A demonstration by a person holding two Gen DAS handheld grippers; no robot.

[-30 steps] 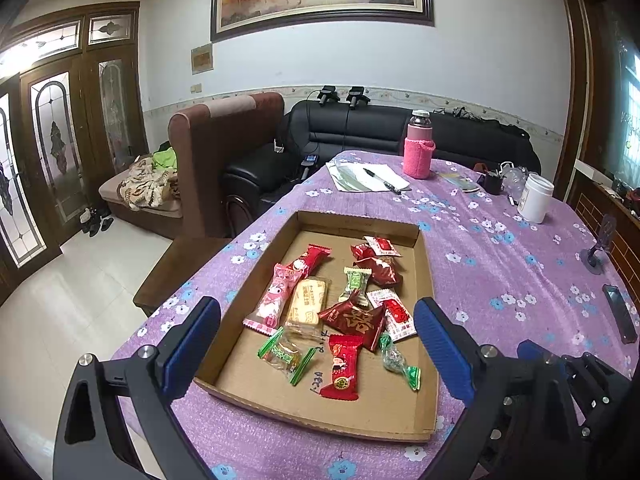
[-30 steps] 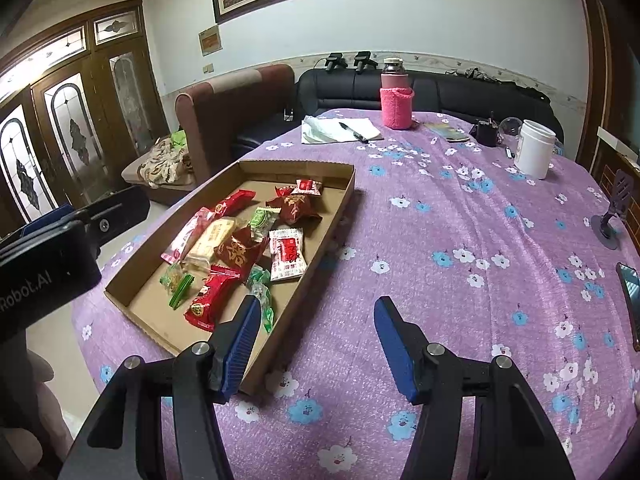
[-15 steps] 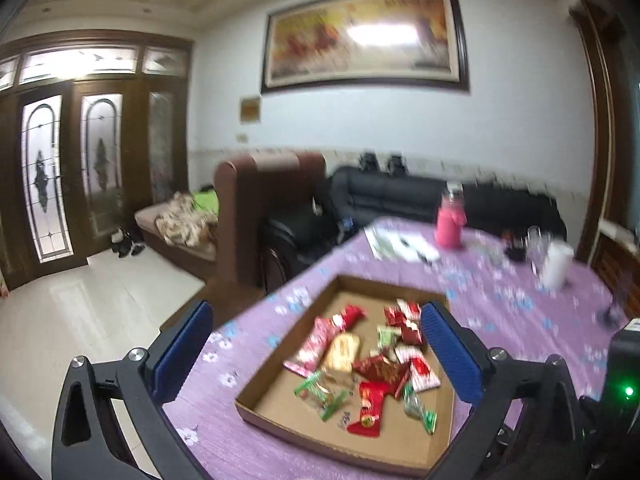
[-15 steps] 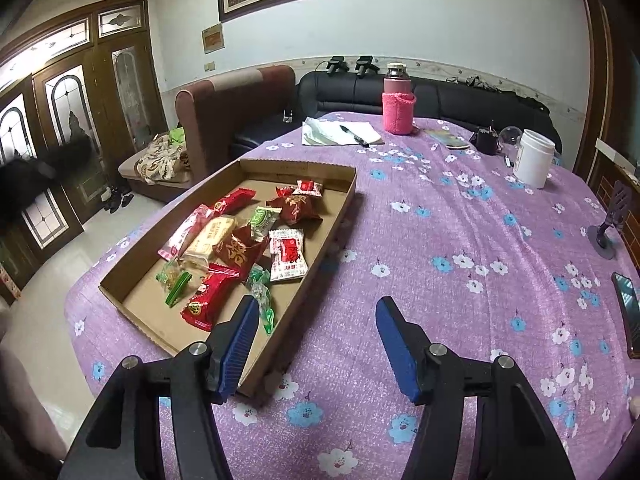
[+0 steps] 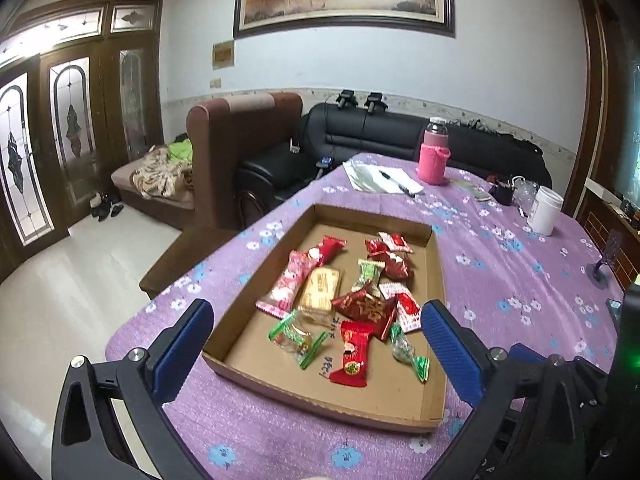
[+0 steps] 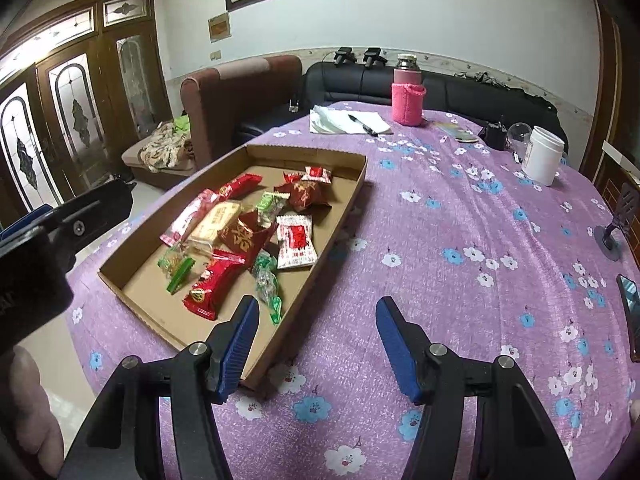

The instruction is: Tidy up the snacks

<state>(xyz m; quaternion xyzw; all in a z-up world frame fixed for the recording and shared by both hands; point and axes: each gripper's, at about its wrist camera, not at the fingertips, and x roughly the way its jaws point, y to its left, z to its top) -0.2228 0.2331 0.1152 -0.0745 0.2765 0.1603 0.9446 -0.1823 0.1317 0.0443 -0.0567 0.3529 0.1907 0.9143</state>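
Observation:
A shallow cardboard tray [image 5: 384,408] [image 6: 344,208] lies on the purple flowered tablecloth and holds several wrapped snacks: a long red pack [image 5: 354,354] [image 6: 214,286], a pink pack [image 5: 289,283], a biscuit pack [image 5: 320,290], green candies [image 5: 298,336] and dark red pouches [image 5: 366,308] [image 6: 248,236]. My left gripper [image 5: 316,344] is open and empty, held above the tray's near end. My right gripper [image 6: 316,340] is open and empty, above the tablecloth at the tray's right near corner.
At the table's far end stand a pink-sleeved bottle [image 6: 408,96], papers with a pen [image 6: 352,122] and a white jar [image 6: 542,154]. A phone [image 6: 632,312] lies at the right edge. A brown armchair [image 5: 240,148] and black sofa [image 5: 380,136] stand behind.
The left gripper lifted away and tilted up, then came back down over the tray's near end. The right gripper stayed almost still. Both remain open.

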